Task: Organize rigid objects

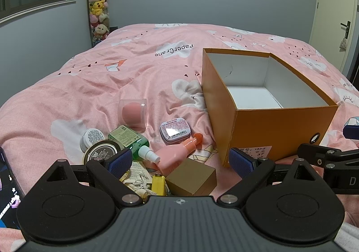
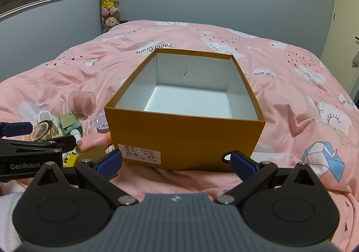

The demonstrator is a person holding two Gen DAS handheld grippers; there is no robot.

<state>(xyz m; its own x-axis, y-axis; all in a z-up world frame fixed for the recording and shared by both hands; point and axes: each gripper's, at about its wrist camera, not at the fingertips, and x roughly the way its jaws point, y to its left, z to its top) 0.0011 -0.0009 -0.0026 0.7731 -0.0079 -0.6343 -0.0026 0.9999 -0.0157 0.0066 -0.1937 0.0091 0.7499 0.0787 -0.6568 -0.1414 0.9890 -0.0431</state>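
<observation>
Nearest the left wrist camera, the left gripper [image 1: 180,161] hangs with its blue pads spread wide and nothing between them, poised just above a small brown box [image 1: 191,179] at the near edge of the heap. That heap — a pink pump bottle [image 1: 177,155], a green spray bottle [image 1: 132,139], a gold-lidded jar [image 1: 103,152], a small tin [image 1: 175,129] and a sponge in a clear case [image 1: 132,112] — lies ahead and slightly left of these jaws, so the left hand is plainly the nearer one. The pink bottle's long axis runs diagonally, nozzle toward the orange box [image 1: 269,130], which stands empty to the right. The right gripper [image 2: 176,162] is likewise spread and empty (it faces the box's labelled end, well clear of the clutter), so I judge the first pick belongs to the left.
</observation>
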